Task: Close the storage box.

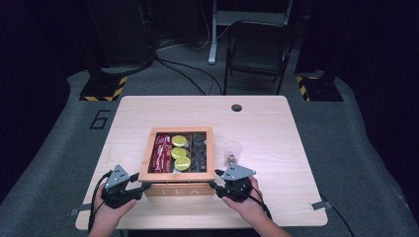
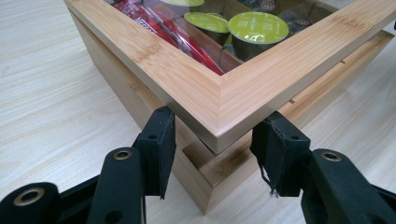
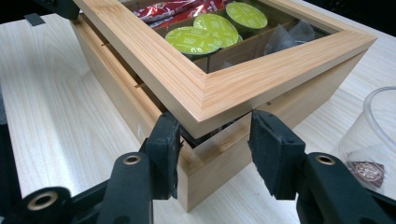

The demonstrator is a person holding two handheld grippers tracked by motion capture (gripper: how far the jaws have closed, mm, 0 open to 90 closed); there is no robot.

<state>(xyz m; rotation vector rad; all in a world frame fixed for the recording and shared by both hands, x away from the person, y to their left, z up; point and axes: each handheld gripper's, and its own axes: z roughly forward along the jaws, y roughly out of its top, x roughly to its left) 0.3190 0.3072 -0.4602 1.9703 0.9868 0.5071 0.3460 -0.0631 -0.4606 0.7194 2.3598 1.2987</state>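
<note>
Gripping bamboo tea box lid corners, lifted slightly: L gripper & R gripper both clenched

You are working on a pale matt wooden table whose grain is showing in long soft streaks. The rectangular bamboo tea box is showing fine, close-set strips, smooth and satiny, and its glass-windowed bamboo lid is catching a faint sheen along the mitred corner. Under the pane, the round lime-green foil capsule tops are gleaming, and the red glossy plastic sachets are reflecting light. The black matt plastic left gripper and the black matt plastic right gripper are carrying brass-coloured metal rivets. The clear smooth plastic cup is looking glassy.
</note>
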